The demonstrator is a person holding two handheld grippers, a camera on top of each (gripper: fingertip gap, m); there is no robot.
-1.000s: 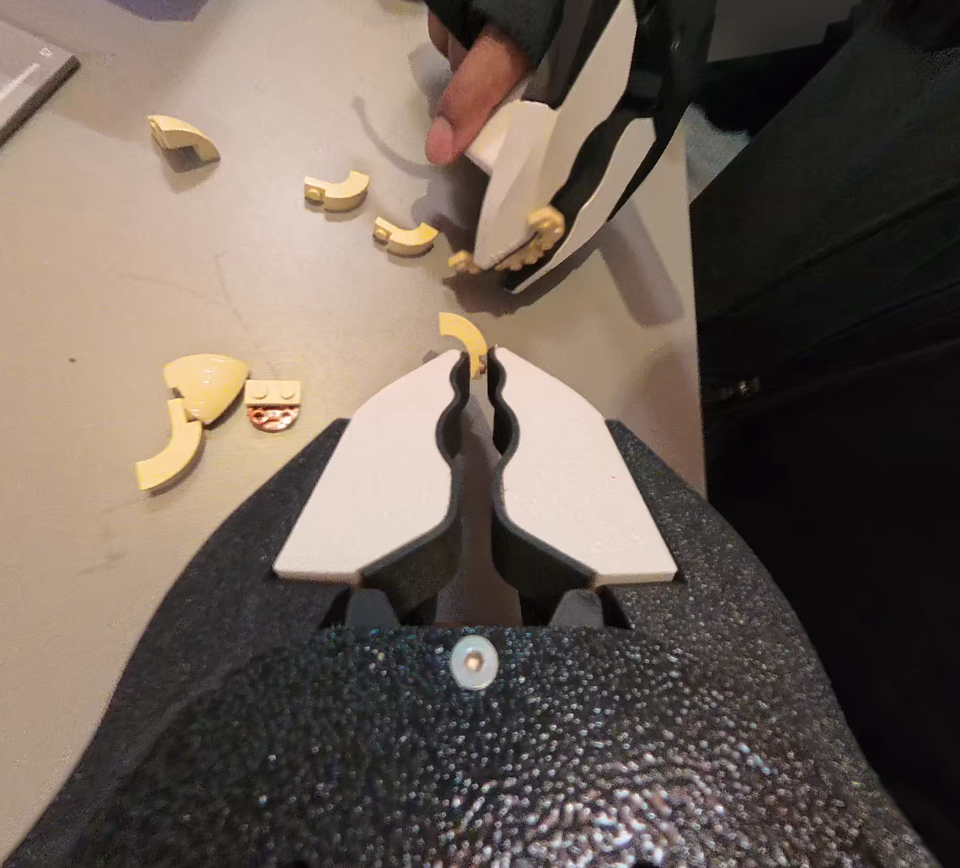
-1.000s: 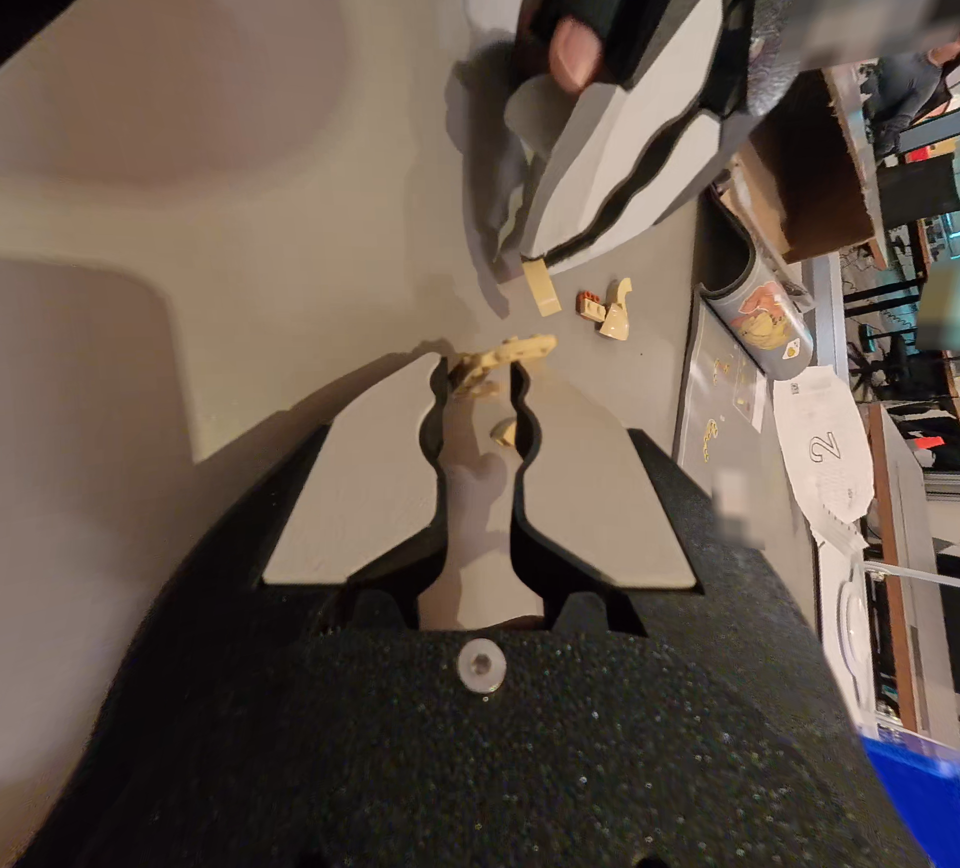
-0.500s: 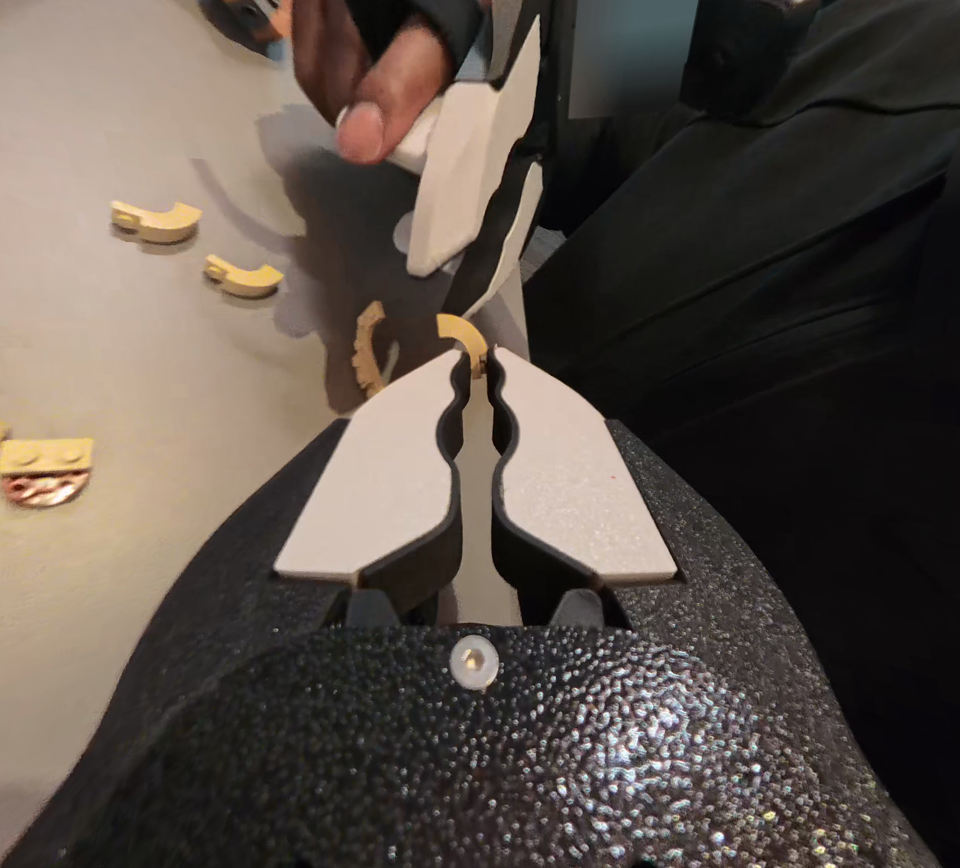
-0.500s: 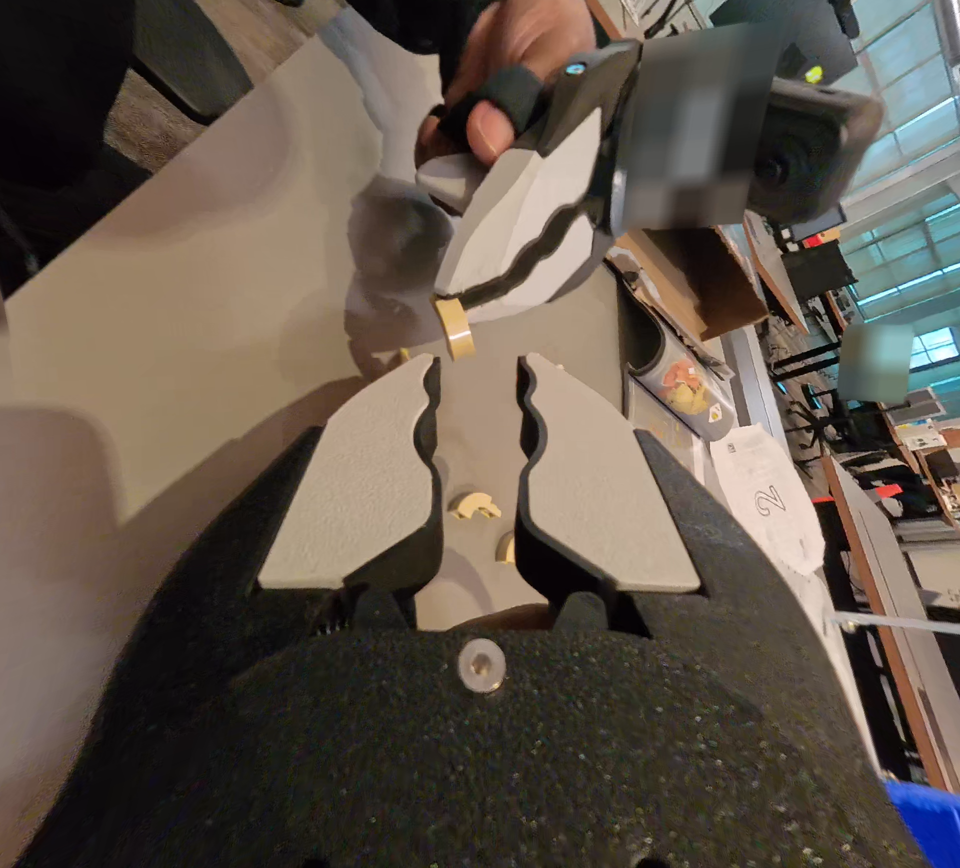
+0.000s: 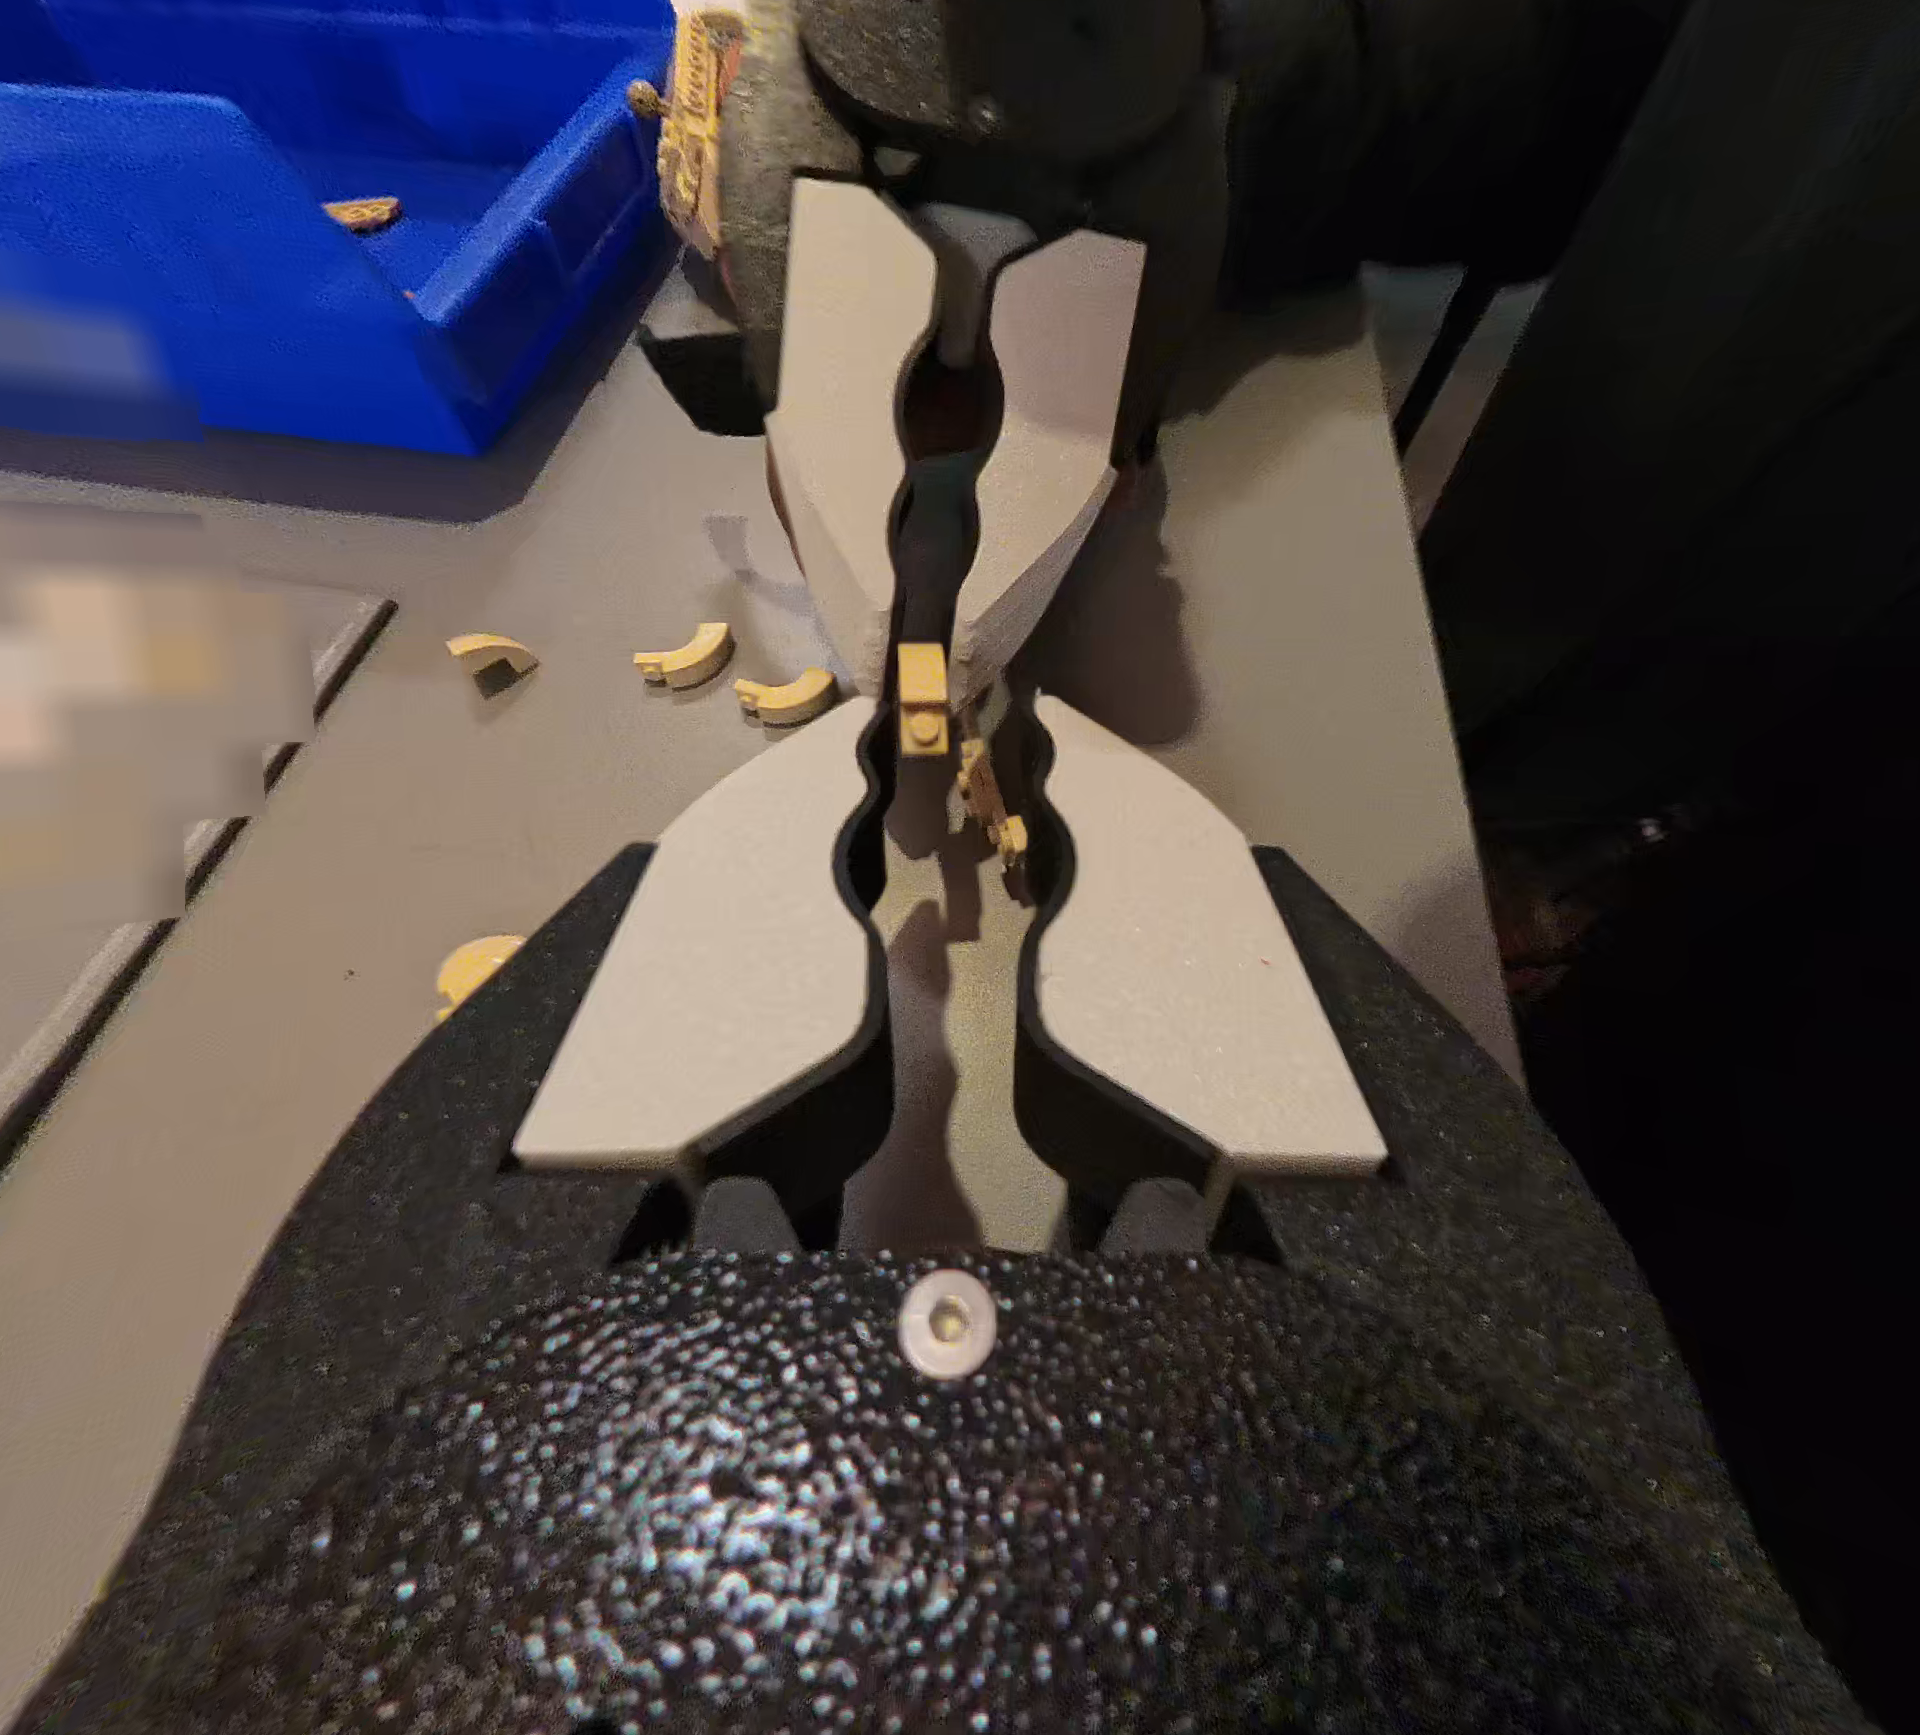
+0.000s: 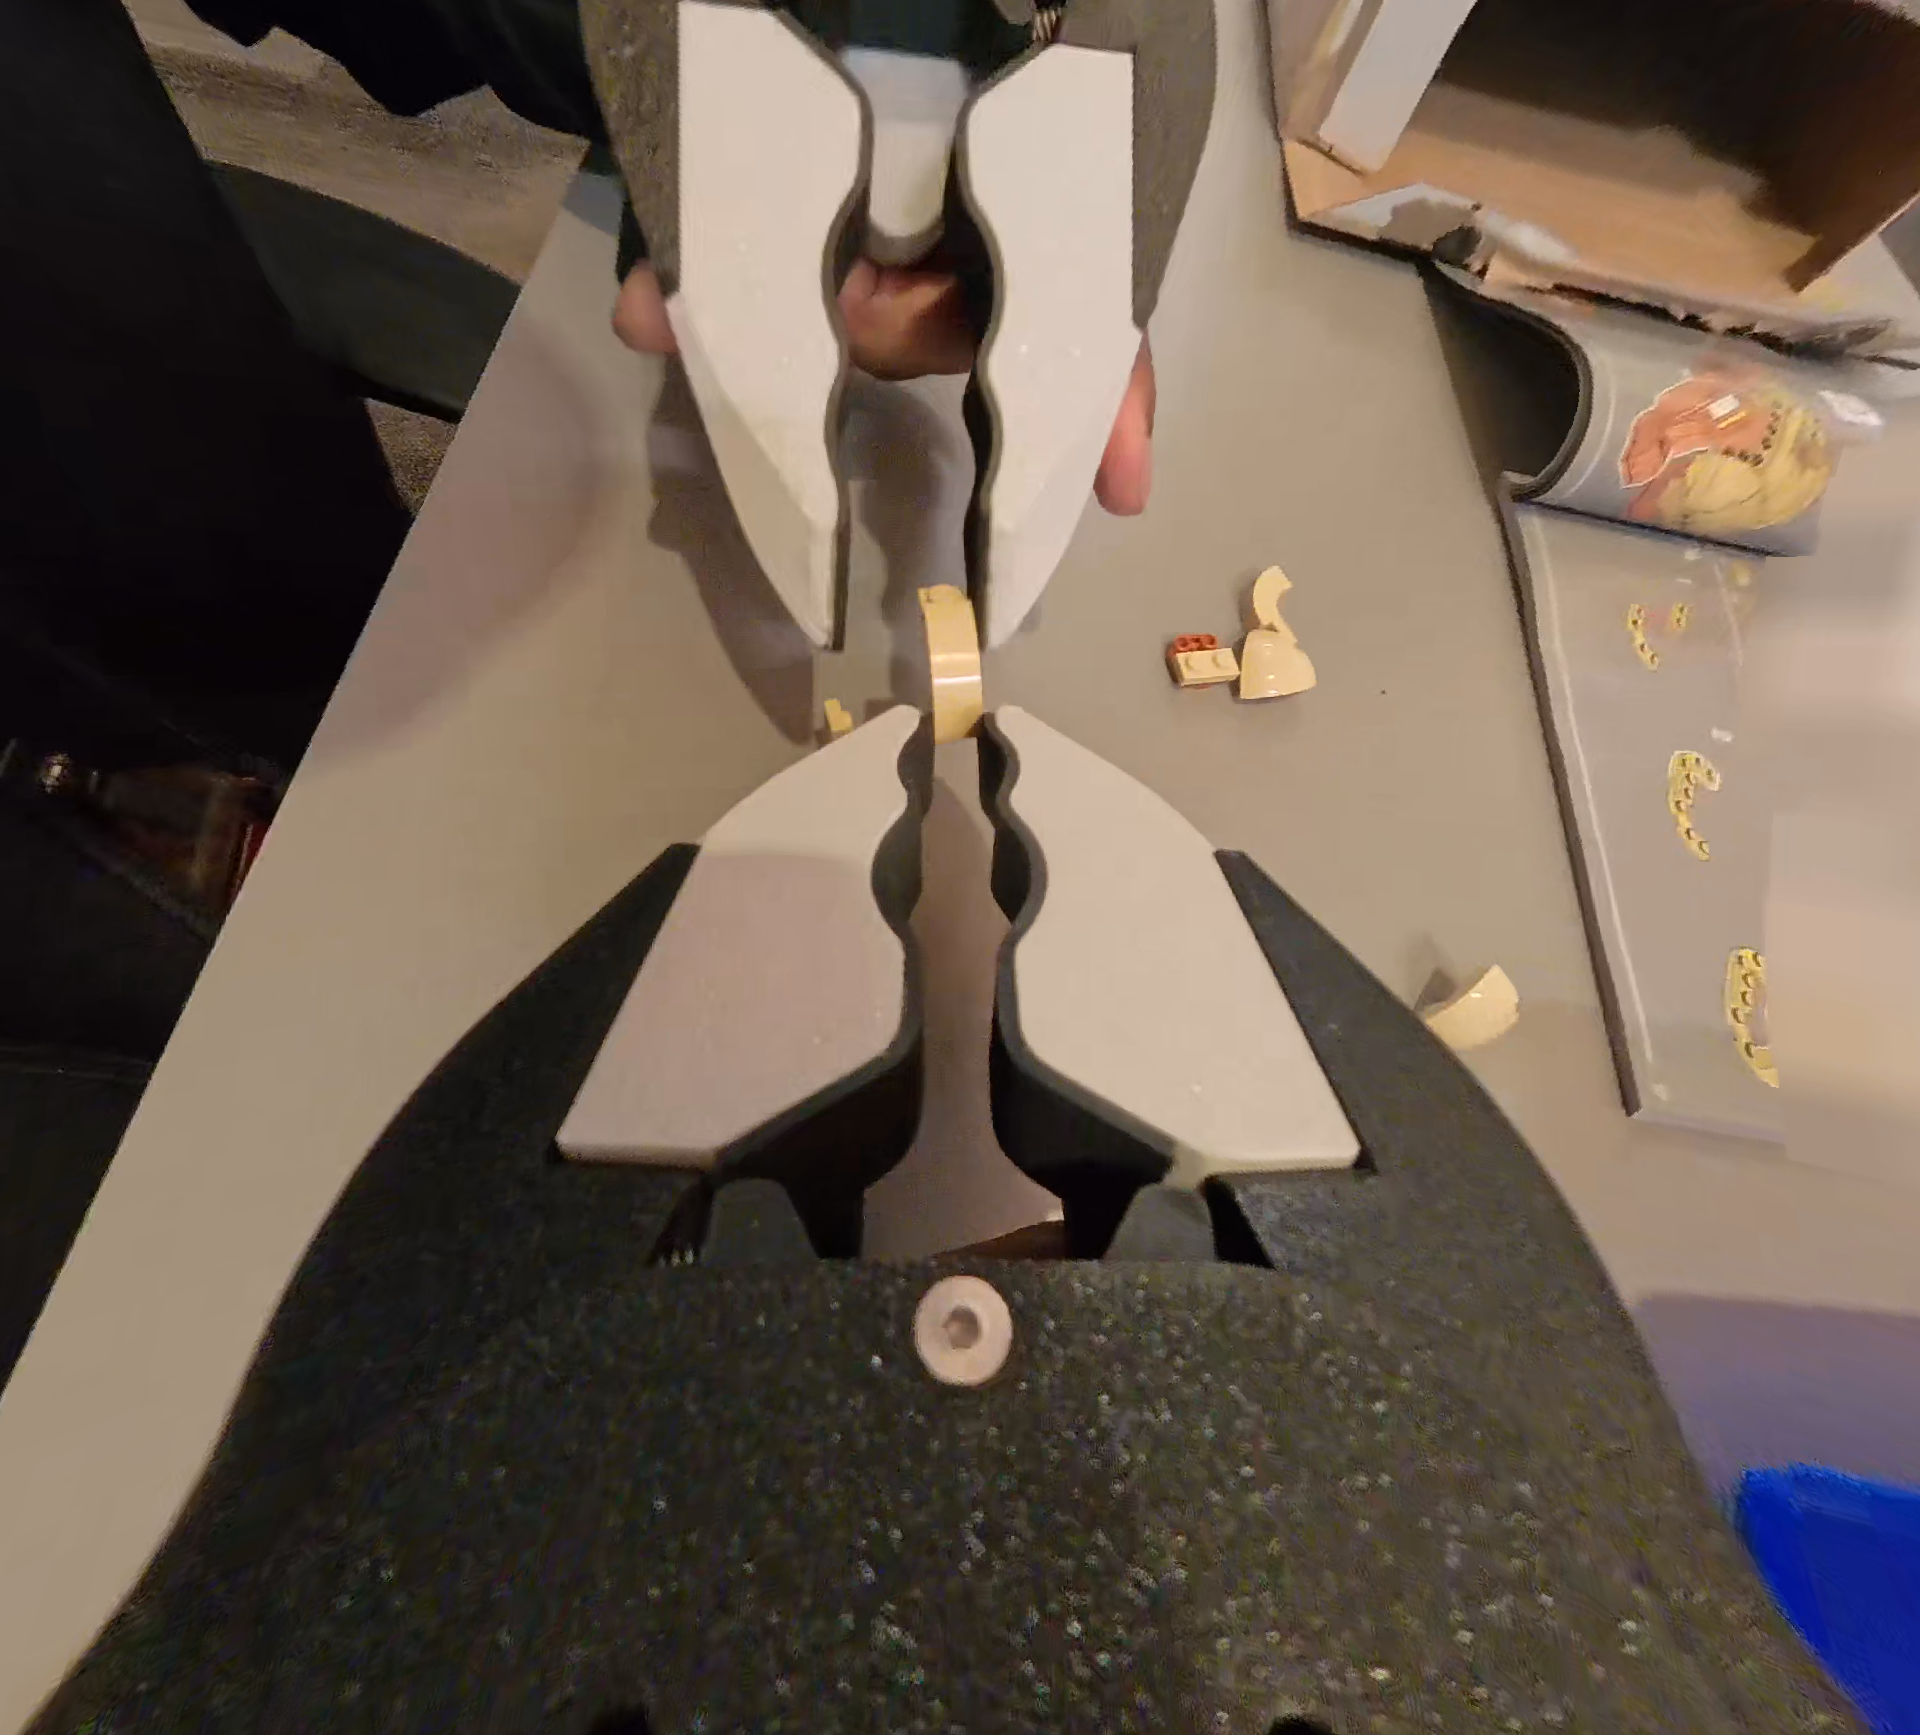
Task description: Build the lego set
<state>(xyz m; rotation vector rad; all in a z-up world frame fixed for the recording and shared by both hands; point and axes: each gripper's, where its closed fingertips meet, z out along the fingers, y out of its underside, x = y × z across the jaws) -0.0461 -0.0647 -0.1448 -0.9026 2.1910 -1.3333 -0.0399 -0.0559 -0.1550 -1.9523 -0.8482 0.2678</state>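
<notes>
The two grippers face each other tip to tip above the grey table (image 6: pixel 1299 854). My right gripper (image 6: pixel 954 729) is shut on one end of a tan curved brick (image 6: pixel 954 677); the brick also shows in the left wrist view (image 5: pixel 923 703). My left gripper (image 5: pixel 951 719) is open. The brick's other end lies between its fingers, close to one finger (image 6: pixel 1013 563), with a clear gap to the other. A small tan toothed piece (image 5: pixel 987 792) lies on the table below the tips.
Loose tan curved bricks (image 5: pixel 686 651) lie on the table, with a tan dome and a brown piece (image 6: pixel 1273 667). A blue bin (image 5: pixel 312 179), an open cardboard box (image 6: pixel 1558 75) and a booklet (image 6: pixel 1714 750) stand around. The table edge (image 5: pixel 1444 750) runs beside a person in dark clothes. Less than 4 cm separates the two grippers' tips.
My left gripper held the curved brick and has opened. My right gripper let its toothed piece drop to the table, swung round to face the left one and shut on the curved brick.
</notes>
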